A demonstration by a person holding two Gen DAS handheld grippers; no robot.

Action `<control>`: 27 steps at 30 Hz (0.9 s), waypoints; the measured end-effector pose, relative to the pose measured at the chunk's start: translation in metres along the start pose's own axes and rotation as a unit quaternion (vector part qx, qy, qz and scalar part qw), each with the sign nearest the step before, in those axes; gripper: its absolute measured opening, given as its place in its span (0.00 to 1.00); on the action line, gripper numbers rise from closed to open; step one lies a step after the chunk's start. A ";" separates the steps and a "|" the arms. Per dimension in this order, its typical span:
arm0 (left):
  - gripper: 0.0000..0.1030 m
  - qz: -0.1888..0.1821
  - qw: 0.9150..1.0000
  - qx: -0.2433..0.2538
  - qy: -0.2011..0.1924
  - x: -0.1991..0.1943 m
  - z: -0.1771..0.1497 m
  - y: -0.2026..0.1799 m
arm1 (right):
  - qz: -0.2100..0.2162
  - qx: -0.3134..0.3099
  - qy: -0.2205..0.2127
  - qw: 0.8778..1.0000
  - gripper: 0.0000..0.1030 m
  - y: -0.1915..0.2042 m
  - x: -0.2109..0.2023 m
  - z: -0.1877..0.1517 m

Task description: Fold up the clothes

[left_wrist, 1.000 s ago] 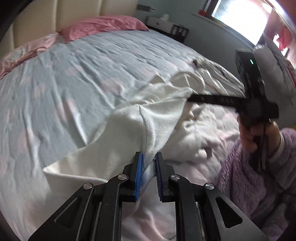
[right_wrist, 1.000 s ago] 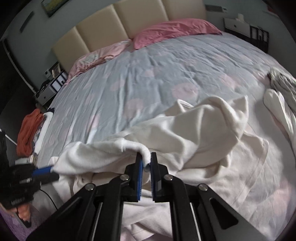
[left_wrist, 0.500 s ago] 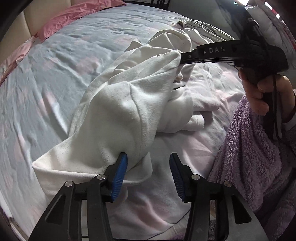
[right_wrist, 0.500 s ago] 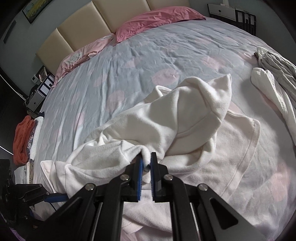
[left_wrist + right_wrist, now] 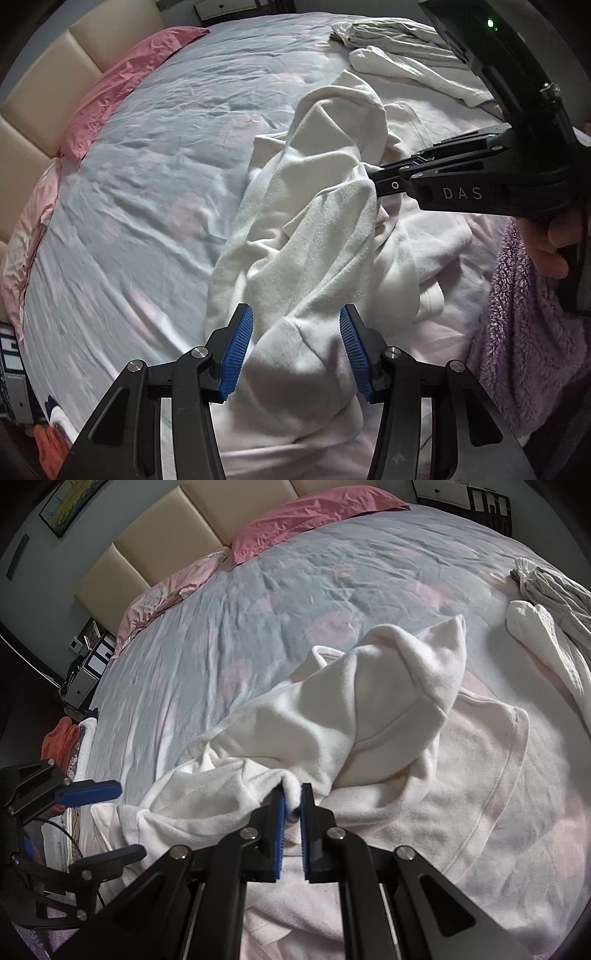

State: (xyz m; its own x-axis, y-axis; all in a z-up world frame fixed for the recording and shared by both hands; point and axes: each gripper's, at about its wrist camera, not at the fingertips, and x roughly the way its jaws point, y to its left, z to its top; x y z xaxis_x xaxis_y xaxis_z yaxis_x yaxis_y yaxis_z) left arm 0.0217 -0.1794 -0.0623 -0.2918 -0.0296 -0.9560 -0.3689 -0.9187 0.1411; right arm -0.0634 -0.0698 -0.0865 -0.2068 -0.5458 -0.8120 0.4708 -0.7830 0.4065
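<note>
Spreading across both views, a grey-blue bedspread (image 5: 258, 602) runs far to pink pillows (image 5: 314, 513) and a padded headboard (image 5: 155, 542). Only the right wrist view shows the framed picture (image 5: 70, 502) far left. The left gripper (image 5: 295, 347) hangs wide open over the crumpled white fleece garment (image 5: 314, 229) near centre. The right gripper (image 5: 291, 812) pinches a fold of it. More clothes (image 5: 546, 602) lie far right.

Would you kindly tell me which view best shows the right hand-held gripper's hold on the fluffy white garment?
The right wrist view: the right hand-held gripper pinches a fold of the fluffy white garment between its blue pads. The left wrist view shows that gripper side-on, its tips buried in fabric.
</note>
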 end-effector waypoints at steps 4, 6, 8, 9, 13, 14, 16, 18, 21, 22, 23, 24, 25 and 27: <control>0.35 0.003 0.999 0.021 0.024 0.009 0.001 -0.008 | 0.009 0.007 0.004 1.000 0.07 -0.004 0.003 0.001; 0.32 0.003 0.999 0.028 0.020 0.005 -0.003 -0.014 | 0.013 0.011 0.006 1.000 0.07 -0.005 0.005 0.002; 0.32 -0.006 0.999 0.035 0.014 -0.002 -0.008 -0.019 | 0.014 0.015 0.010 1.000 0.07 -0.006 0.007 0.003; 0.32 -0.015 0.999 0.036 0.012 -0.006 -0.010 -0.022 | 0.014 0.016 0.012 1.000 0.07 -0.006 0.008 0.004; 0.32 -0.050 0.998 0.039 0.018 -0.007 -0.012 -0.030 | 0.012 0.015 0.016 1.000 0.07 -0.004 0.009 0.004; 0.32 -0.050 0.998 0.040 0.020 -0.006 -0.012 -0.032 | 0.012 0.016 0.016 1.000 0.07 -0.004 0.009 0.003; 0.32 -0.043 0.998 0.035 0.020 -0.001 -0.007 -0.032 | 0.014 0.017 0.016 1.000 0.07 -0.005 0.008 0.003; 0.32 -0.035 0.999 0.028 0.020 0.003 -0.001 -0.029 | 0.016 0.020 0.018 1.000 0.07 -0.006 0.008 0.004; 0.34 -0.041 0.999 0.025 0.023 0.010 0.010 -0.025 | 0.018 0.024 0.018 0.999 0.07 -0.008 0.008 0.003; 0.34 -0.045 0.998 0.027 0.025 0.013 0.013 -0.026 | 0.018 0.024 0.019 0.999 0.07 -0.008 0.008 0.003; 0.34 -0.047 0.998 0.028 0.029 0.017 0.015 -0.027 | 0.018 0.024 0.019 0.999 0.07 -0.008 0.009 0.003; 0.33 -0.049 0.998 0.029 0.033 0.021 0.017 -0.028 | 0.018 0.025 0.019 0.999 0.07 -0.008 0.009 0.003; 0.33 -0.048 0.998 0.031 0.035 0.024 0.019 -0.030 | 0.018 0.025 0.020 0.999 0.07 -0.008 0.009 0.003; 0.29 -0.037 0.998 0.034 0.032 0.028 0.020 -0.034 | 0.020 0.027 0.021 0.999 0.07 -0.009 0.010 0.003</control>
State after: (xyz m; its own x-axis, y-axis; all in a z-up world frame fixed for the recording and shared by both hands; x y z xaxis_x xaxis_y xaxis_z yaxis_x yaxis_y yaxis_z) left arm 0.0088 -0.1409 -0.0894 -0.2048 0.0098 -0.9788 -0.4469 -0.8906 0.0846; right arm -0.0727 -0.0692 -0.0969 -0.1529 -0.5648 -0.8110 0.4301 -0.7768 0.4600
